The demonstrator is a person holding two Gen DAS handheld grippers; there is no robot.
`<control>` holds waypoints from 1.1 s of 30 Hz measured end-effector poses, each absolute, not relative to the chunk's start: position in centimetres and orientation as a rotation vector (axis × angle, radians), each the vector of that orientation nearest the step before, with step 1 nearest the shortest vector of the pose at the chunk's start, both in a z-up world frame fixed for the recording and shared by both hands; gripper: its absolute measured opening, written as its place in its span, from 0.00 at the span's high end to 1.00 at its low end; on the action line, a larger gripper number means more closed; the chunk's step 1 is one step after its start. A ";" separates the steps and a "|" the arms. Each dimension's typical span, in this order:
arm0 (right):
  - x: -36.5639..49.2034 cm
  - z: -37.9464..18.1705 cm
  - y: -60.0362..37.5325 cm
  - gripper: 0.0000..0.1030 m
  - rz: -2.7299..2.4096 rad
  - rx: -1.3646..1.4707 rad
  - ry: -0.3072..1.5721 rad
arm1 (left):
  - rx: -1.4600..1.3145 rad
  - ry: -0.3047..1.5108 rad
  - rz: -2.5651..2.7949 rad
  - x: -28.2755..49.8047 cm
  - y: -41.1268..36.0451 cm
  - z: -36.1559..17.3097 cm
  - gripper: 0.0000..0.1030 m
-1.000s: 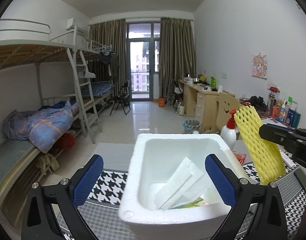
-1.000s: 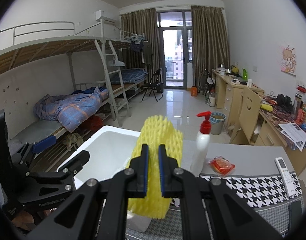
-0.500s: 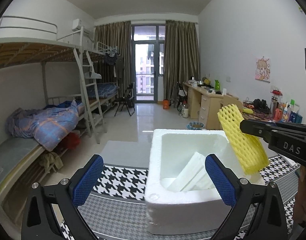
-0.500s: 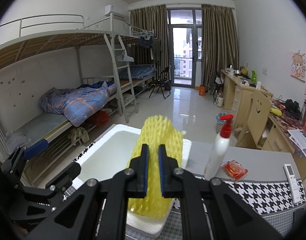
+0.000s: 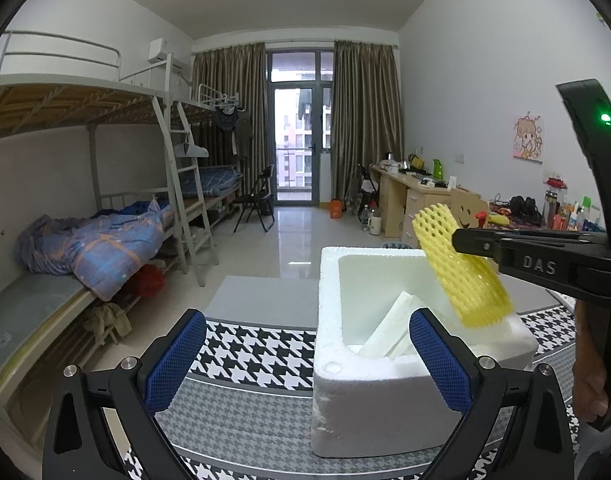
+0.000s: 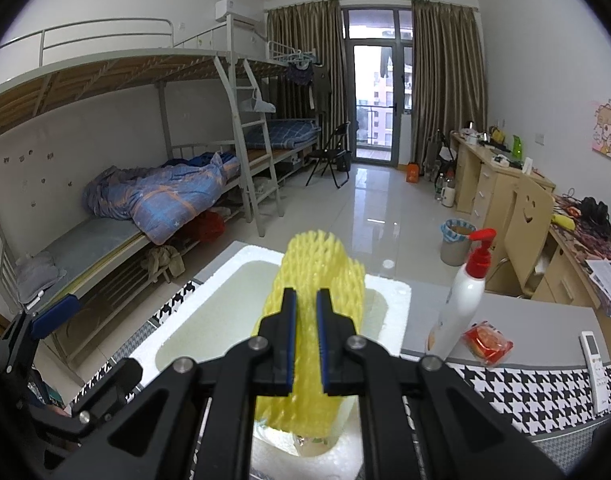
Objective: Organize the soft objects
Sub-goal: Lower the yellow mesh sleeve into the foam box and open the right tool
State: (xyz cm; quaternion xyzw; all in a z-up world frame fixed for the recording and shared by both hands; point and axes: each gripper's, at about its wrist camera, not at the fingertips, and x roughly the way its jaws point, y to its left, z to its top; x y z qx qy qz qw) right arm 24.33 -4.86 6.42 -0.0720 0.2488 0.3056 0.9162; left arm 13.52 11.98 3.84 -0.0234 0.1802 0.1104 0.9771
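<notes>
Yellow foam net (image 6: 317,280): light, squashy, springs back. Right jaws (image 6: 305,344) clenched across its middle, over the box (image 5: 385,400) ahead; good hold point. Left jaws (image 5: 309,364) released, box between them.

Foam net (image 6: 317,280) above the foam box (image 5: 385,396); pump bottle (image 6: 461,296) right of box.

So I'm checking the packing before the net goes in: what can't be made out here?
- Floor of the foam box: left wrist view, near wall hides it.
- Box contents under the yellow foam net: right wrist view, net and right gripper cover them.
- Pump bottle label: faces away.
</notes>
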 end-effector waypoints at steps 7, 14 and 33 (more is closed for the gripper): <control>24.7 5.7 -3.7 0.88 0.659 -0.163 0.543 | -0.060 0.372 0.237 13.4 12.8 3.3 0.01; 24.1 5.3 -3.0 0.33 0.657 -0.204 0.532 | -0.075 0.375 0.251 13.3 13.4 3.2 0.01; 23.1 5.7 -6.1 0.25 0.660 -0.165 0.531 | -0.068 0.372 0.253 12.7 12.6 3.7 0.01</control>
